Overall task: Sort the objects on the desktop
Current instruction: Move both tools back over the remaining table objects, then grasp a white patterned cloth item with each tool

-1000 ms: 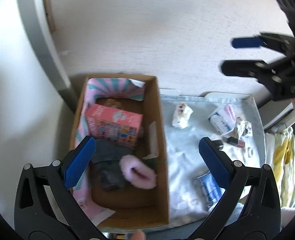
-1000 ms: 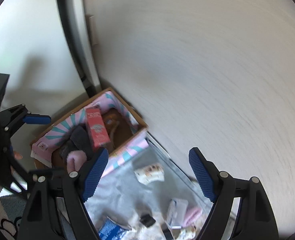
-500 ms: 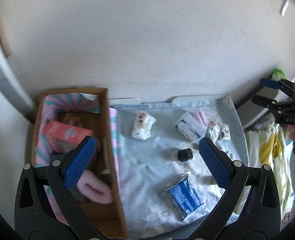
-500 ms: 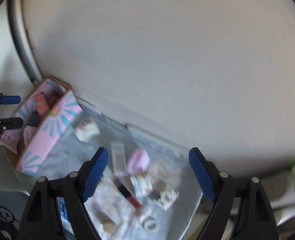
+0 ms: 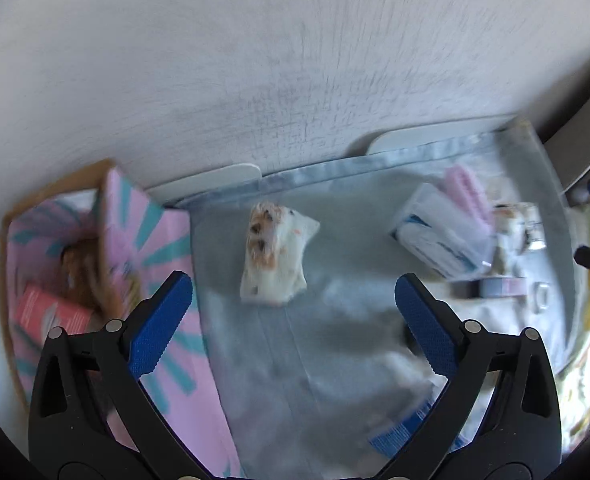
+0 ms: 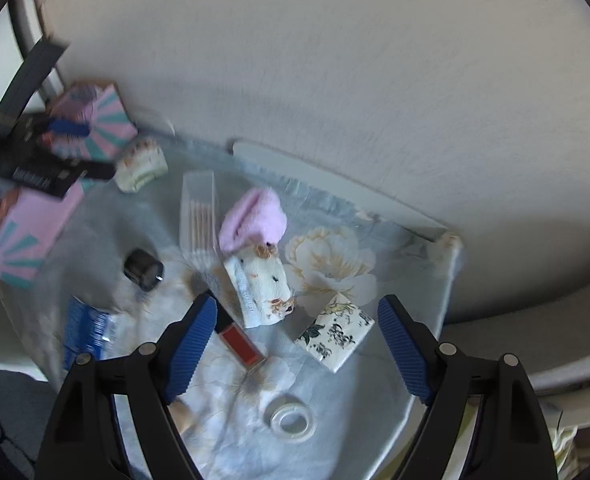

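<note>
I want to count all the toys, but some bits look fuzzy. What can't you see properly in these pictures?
- Inside the cardboard box: left wrist view, blurred and partly behind the left gripper.
- Blue packet: left wrist view, cut off by a finger.
- Red tube: right wrist view, one end hidden behind the right gripper.

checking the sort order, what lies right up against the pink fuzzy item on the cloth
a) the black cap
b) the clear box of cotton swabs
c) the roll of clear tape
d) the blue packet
b: in the right wrist view the clear box of cotton swabs lies right alongside the pink fuzzy item; the other three lie well away from it.
</note>
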Tool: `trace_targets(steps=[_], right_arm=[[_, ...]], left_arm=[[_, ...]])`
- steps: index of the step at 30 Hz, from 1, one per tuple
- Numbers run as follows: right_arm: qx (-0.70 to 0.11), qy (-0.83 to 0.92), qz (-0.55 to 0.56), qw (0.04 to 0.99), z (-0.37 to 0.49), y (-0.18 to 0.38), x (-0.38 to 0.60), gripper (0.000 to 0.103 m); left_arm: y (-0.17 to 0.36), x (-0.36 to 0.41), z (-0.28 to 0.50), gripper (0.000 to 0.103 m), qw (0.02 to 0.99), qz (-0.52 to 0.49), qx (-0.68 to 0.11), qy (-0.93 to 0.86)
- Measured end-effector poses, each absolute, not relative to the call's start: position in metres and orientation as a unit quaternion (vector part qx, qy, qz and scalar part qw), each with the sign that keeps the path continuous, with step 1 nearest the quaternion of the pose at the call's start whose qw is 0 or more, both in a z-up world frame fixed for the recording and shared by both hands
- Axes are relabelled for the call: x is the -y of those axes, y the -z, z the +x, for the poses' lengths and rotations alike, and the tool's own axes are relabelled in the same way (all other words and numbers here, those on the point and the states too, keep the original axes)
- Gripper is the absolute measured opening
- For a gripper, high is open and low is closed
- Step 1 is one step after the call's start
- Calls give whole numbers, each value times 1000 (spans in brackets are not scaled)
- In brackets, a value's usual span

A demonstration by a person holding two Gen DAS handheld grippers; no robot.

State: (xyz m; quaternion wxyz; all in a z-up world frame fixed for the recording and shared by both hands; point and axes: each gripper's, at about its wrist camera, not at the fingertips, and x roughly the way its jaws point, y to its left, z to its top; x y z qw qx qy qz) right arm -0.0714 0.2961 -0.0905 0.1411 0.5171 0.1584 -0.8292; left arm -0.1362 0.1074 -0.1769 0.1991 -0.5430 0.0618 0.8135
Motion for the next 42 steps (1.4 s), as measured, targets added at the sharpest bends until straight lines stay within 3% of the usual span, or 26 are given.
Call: trace_targets(steps=[5,15,18,20,22,24,25,36,42], right_arm=[[-166,823,516,169,-86,127,-289,80],[-173,809,525,199,-104,160,-278,80],[-165,811,522,205,-104,160,-281,79],[-160,809,524,212,-105,161,-283,70],[-152,803,531,225,-106,164,-283,50],[-150,796,540,229,-106,167,-283,34],[-155,797,539,223,-105,167,-283,32],[-135,815,530,193,-88,134,-289,27],[-114,823,530,171,-74,111,-288,27]], left_arm=[[215,-131,-156,94,184,-573,-105,-792],[249,-121,-170,85,163,-606,-67,-775],[250,-113,-170,72,168,-608,-40,-775],[250,-110,-169,53,162,-605,-42,-779],[249,-108,-169,40,159,-601,-42,-782],[248,-104,-169,34,159,-603,-31,-781],[247,-102,-168,31,161,-602,-24,-782],[205,-102,-138,30,187,-575,-25,-796],[169,-92,-120,30,197,-567,17,-800]])
